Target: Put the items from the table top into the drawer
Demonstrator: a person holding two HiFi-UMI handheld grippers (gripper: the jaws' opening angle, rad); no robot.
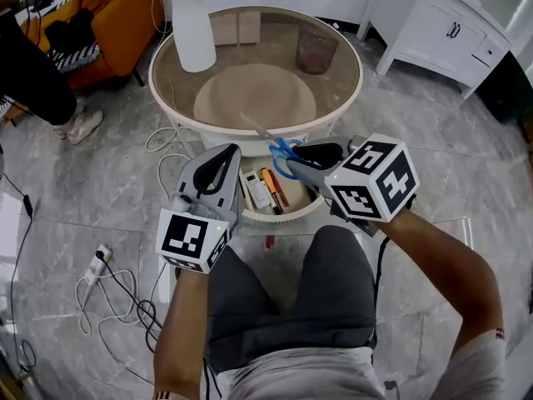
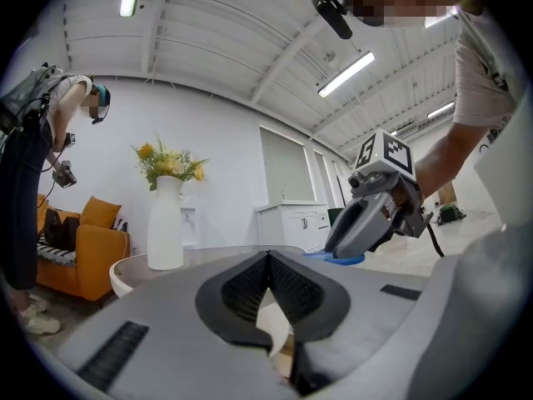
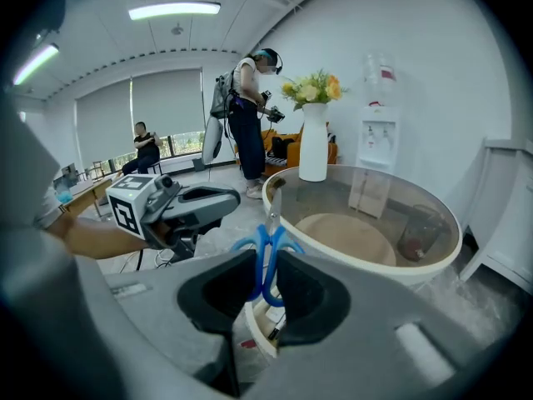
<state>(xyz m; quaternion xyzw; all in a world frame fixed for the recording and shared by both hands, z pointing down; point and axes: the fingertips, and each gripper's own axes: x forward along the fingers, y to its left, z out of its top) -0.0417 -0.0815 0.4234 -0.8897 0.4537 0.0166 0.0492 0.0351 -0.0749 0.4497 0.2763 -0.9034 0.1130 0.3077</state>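
Observation:
Blue-handled scissors (image 1: 281,151) hang over the open drawer (image 1: 301,210) at the front of the round glass-top table (image 1: 351,98), blades pointing back toward the table. My right gripper (image 1: 291,162) is shut on their handles (image 3: 265,255). Several small items lie in the drawer, among them a white one (image 1: 258,192) and an orange pen-like one (image 1: 271,187). My left gripper (image 1: 231,151) is at the drawer's left end, pointing level, its pads (image 2: 250,286) meeting; I see nothing held between them. The drawer rim (image 3: 255,333) shows below the right jaws.
On the table stand a white vase (image 1: 192,28) with flowers and a dark cup (image 1: 316,51). An orange sofa (image 1: 125,19) and a standing person (image 1: 33,69) are at the back left, a white cabinet (image 1: 450,32) at the back right. Cables and a power strip (image 1: 98,262) lie on the floor at left.

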